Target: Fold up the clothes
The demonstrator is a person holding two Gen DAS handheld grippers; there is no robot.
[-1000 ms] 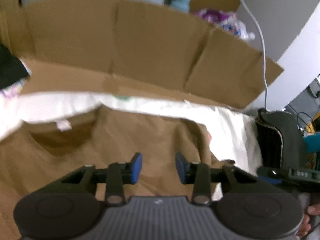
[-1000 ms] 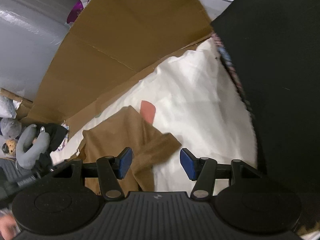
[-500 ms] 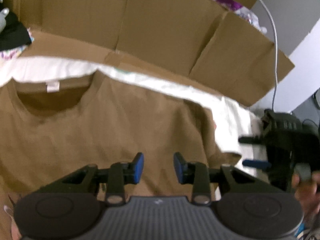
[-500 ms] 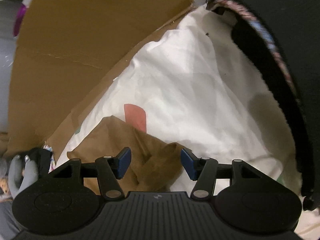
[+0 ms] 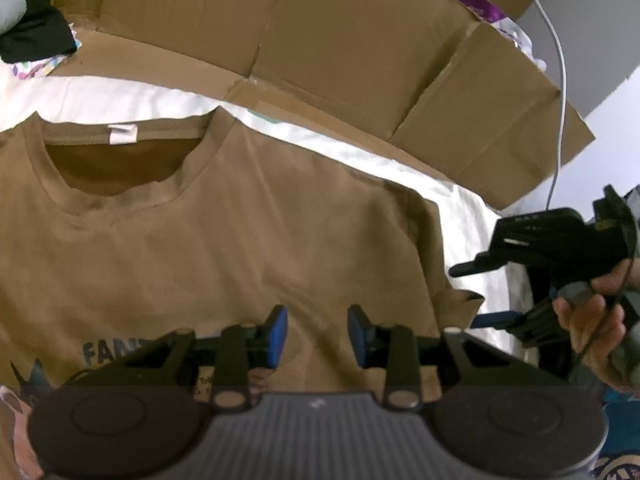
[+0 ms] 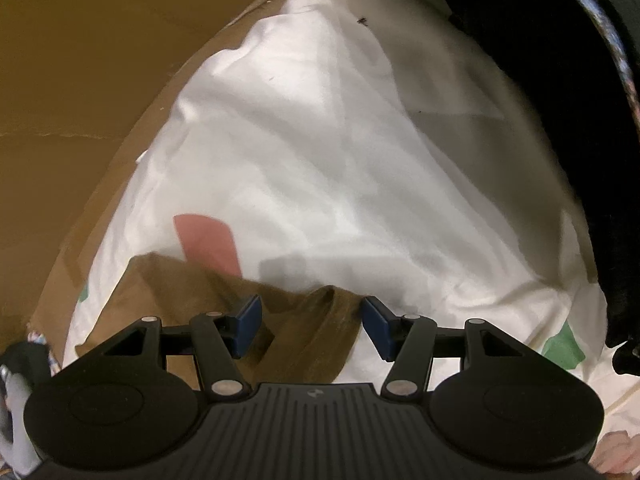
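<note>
Right gripper (image 6: 311,323) nearer: jaws spread, straddling bunched sleeve (image 6: 320,320) of brown T-shirt (image 5: 208,240) at shirt's right edge on white sheet (image 6: 340,152); left gripper (image 5: 317,334) spread over chest.

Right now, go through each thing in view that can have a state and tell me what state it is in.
Brown T-shirt: spread flat, front up, unfolded.
Right sleeve: bunched, between the right tongs' blue pads.
Left tongs: open, above the shirt's chest.
Right tongs: open, straddling the sleeve.
White sheet: wrinkled.
</note>
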